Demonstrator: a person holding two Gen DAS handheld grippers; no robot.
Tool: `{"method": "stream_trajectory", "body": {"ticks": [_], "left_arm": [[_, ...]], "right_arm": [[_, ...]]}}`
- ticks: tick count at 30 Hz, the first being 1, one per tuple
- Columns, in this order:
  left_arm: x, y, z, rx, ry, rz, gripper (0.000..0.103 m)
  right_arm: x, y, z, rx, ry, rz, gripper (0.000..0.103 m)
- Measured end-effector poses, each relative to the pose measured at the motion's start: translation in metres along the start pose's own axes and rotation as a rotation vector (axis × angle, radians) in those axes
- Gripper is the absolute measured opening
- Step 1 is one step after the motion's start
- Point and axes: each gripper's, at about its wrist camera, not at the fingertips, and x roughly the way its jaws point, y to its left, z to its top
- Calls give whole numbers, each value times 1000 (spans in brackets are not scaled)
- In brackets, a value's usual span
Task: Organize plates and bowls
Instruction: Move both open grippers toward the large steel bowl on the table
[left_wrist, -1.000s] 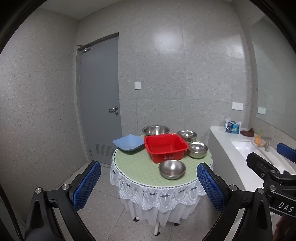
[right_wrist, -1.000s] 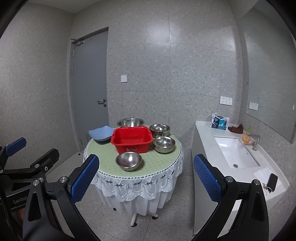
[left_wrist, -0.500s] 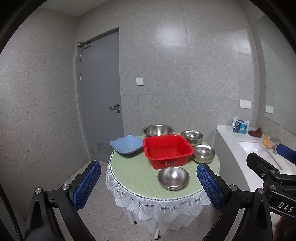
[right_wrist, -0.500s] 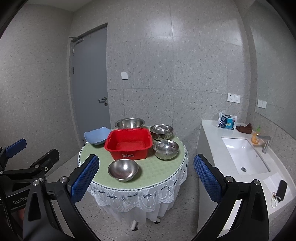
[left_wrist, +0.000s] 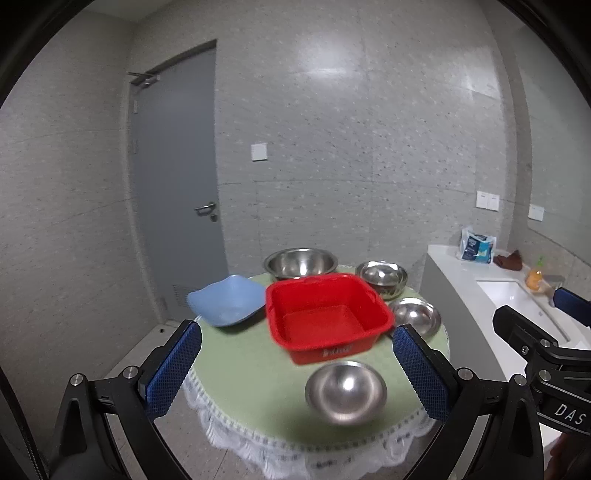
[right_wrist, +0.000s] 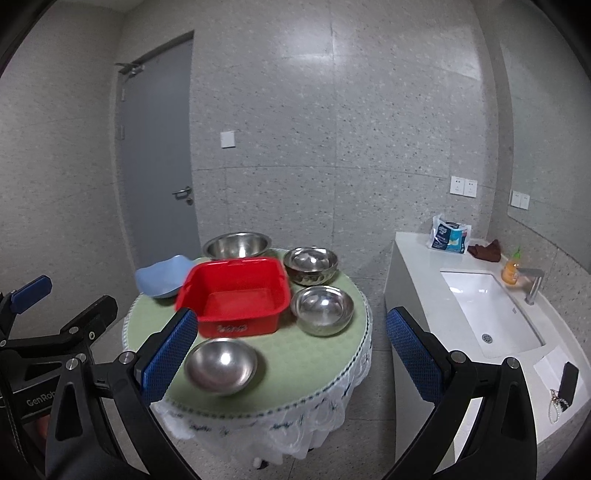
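A round table with a green cloth (left_wrist: 243, 369) (right_wrist: 284, 373) holds a red square basin (left_wrist: 325, 317) (right_wrist: 234, 295), a blue square plate (left_wrist: 225, 301) (right_wrist: 162, 273) at its left, and several steel bowls. The nearest steel bowl (left_wrist: 345, 391) (right_wrist: 221, 365) sits in front of the basin. A large steel bowl (left_wrist: 301, 262) (right_wrist: 236, 245) stands behind it. Two more bowls (left_wrist: 384, 277) (left_wrist: 417, 315) stand at the right. My left gripper (left_wrist: 295, 373) and right gripper (right_wrist: 288, 358) are both open and empty, short of the table.
A white counter with a sink (right_wrist: 487, 314) runs along the right wall, with a tissue pack (right_wrist: 448, 234), an orange bottle (right_wrist: 511, 269) and a phone (right_wrist: 567, 378) on it. A grey door (left_wrist: 173, 184) is behind the table at the left.
Both grippers have moved closer to the table; the dishes look larger and lower in both views. Nothing on the table has moved.
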Motion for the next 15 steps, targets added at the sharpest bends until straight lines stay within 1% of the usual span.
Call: {"method": "stream_trajectory", "body": {"ticks": [7,10,15], "left_arm": [[112,48,50,20,15,-61,102],[164,71,73,32,27,-78,102],[240,98,105,40,48,-96,102]], "right_arm": [[71,19,31,36,25,-48,103],[109,32,50,46,38,-66,103],[163,49,72,51,67,-77,103]]}}
